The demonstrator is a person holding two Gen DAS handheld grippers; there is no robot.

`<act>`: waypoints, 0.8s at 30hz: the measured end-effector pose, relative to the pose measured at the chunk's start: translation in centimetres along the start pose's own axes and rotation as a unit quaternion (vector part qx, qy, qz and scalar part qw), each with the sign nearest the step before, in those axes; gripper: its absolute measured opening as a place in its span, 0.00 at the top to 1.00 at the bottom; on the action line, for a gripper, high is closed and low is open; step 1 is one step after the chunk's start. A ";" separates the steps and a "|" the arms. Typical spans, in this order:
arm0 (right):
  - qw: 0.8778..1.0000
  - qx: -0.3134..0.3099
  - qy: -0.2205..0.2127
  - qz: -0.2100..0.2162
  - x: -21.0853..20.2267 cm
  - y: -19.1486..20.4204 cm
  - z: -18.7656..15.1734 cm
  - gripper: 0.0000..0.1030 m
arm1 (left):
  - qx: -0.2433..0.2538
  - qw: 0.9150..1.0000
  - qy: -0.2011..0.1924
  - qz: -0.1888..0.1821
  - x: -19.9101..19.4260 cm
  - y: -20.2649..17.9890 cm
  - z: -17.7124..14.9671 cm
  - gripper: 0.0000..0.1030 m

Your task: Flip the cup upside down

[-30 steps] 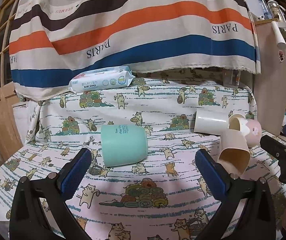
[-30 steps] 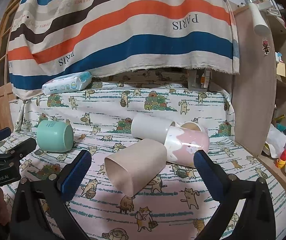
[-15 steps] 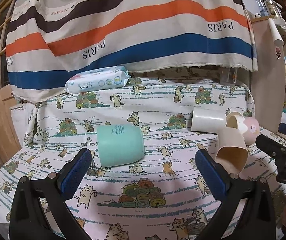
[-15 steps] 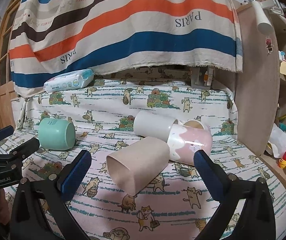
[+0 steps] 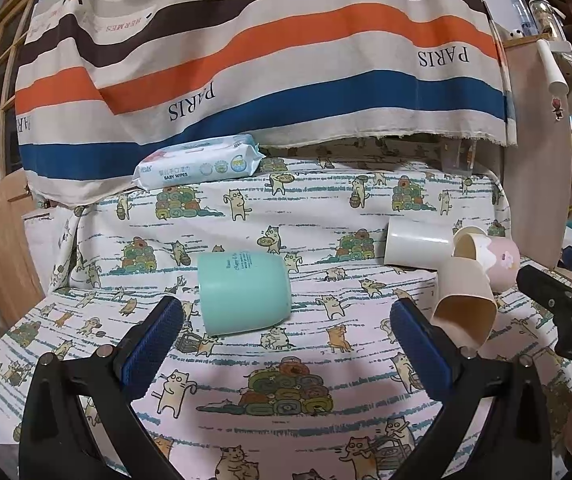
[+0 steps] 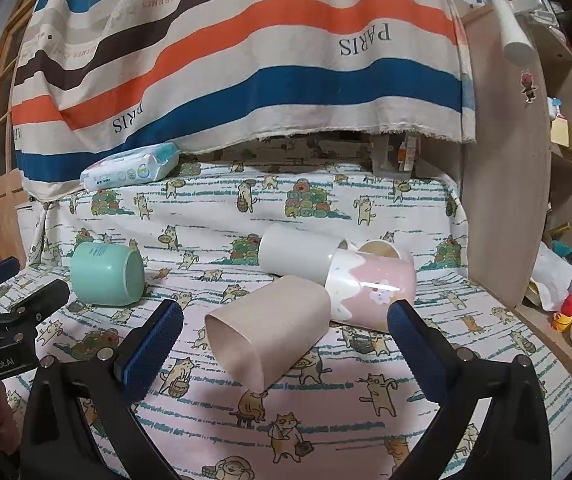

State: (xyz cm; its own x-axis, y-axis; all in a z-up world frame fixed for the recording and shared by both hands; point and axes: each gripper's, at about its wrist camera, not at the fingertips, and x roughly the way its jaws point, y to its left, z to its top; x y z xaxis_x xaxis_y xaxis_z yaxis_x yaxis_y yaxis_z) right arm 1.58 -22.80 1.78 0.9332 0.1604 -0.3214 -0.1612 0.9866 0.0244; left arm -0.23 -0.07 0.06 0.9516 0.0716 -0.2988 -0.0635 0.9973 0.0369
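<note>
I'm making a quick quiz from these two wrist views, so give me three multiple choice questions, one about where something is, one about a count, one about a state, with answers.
1. Where is the baby wipes pack?
A. at the back, by the striped cloth
B. inside a cup
C. in the right gripper

2. How many cups lie on the cat-print sheet?
A. two
B. four
C. six

3. How is the mint cup lying?
A. upright
B. upside down
C. on its side

Answers: 1 A, it sits under the cloth's hem. 2 B, mint, white, pink and beige. 3 C, its wall rests on the sheet, ahead of the open left gripper.
</note>
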 end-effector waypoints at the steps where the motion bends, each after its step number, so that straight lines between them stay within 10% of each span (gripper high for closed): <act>1: 1.000 -0.003 -0.003 -0.001 -0.1 0.1 0.0 0.00 | -0.001 1.000 0.001 -0.003 0.0 0.0 0.0 0.00; 24: 1.000 -0.009 -0.005 0.008 -0.3 0.3 -0.1 0.00 | -0.003 1.000 0.007 -0.019 0.3 -0.1 -0.1 0.00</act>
State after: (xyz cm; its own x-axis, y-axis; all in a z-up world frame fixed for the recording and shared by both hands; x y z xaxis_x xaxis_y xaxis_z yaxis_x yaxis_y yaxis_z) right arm 1.20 -22.58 1.85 0.9333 0.1774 -0.3123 -0.1826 0.9831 0.0129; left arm 0.03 -0.14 -0.11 0.9490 0.0347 -0.3132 -0.0301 0.9994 0.0194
